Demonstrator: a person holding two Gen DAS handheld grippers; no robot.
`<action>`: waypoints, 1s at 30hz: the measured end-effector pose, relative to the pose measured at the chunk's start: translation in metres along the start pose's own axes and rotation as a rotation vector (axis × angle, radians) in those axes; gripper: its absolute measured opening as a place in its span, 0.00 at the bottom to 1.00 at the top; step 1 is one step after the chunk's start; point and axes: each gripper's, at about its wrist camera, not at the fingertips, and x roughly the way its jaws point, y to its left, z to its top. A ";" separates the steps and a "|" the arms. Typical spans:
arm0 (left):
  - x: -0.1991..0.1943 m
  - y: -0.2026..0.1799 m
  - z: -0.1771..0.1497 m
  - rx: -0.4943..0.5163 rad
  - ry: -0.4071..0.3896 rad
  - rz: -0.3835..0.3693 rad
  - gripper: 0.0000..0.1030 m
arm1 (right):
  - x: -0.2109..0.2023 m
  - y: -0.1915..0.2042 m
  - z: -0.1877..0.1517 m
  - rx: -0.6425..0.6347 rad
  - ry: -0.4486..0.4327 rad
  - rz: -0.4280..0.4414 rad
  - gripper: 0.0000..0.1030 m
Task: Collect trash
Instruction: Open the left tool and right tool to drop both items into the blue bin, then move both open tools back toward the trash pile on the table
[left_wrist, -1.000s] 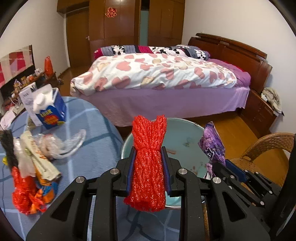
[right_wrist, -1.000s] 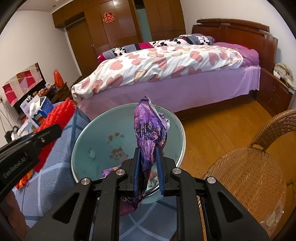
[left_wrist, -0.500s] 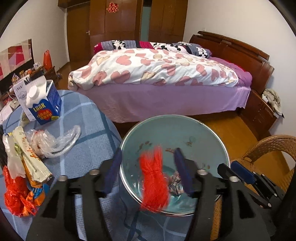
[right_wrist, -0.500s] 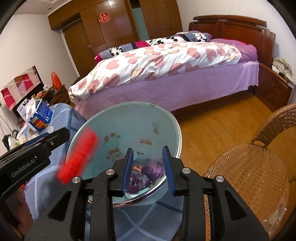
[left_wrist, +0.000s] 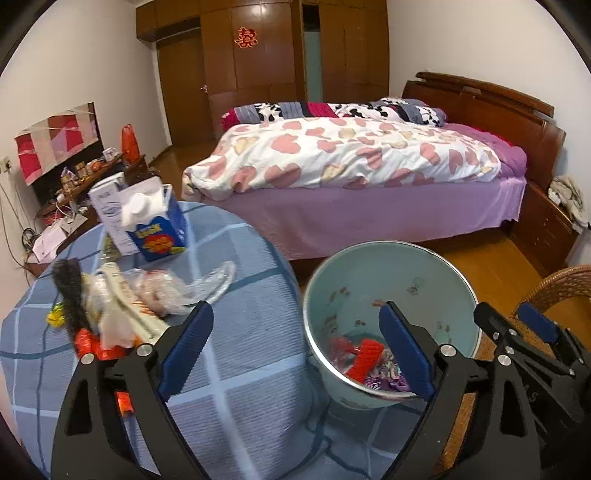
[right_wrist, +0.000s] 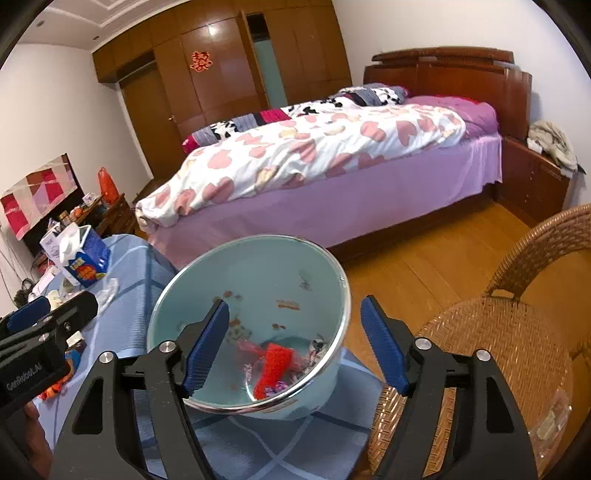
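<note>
I hold both grippers above the round table (left_wrist: 251, 332), its blue checked cloth filling the lower frame. My left gripper (left_wrist: 295, 354) hangs with its jaws spread wide and nothing between the blue pads; my right gripper (right_wrist: 295, 343) is likewise wide open and empty, poised over the pale teal bin (right_wrist: 258, 266). The bin stands at the table's edge, beside a wicker chair (right_wrist: 517, 332) that crowds its right side. In the bottom of the bin lies the red mesh netting (right_wrist: 275, 363), with the purple wrapper (left_wrist: 384, 380) next to it among other scraps.

More trash sits on the table, well to the left of the bin: a clear plastic bag (left_wrist: 177, 288), a pale snack wrapper (left_wrist: 129, 306), a dark brush-like object (left_wrist: 70, 291), and orange-red packaging (left_wrist: 96, 347) partly hidden behind my left gripper's frame. Behind them stands a blue juice carton (left_wrist: 159, 229) next to a white box (left_wrist: 107, 206).

A bed with a heart-print quilt (left_wrist: 343, 155) spans the background, dark wooden wardrobes (left_wrist: 258, 55) behind it.
</note>
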 end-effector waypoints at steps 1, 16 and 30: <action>-0.003 0.003 -0.001 -0.001 -0.004 0.010 0.90 | -0.002 0.002 0.001 -0.002 -0.003 0.004 0.73; -0.033 0.072 -0.034 -0.058 0.010 0.127 0.93 | -0.015 0.063 -0.013 -0.107 0.019 0.110 0.75; -0.041 0.154 -0.057 -0.172 0.040 0.246 0.93 | -0.012 0.126 -0.027 -0.205 0.060 0.214 0.74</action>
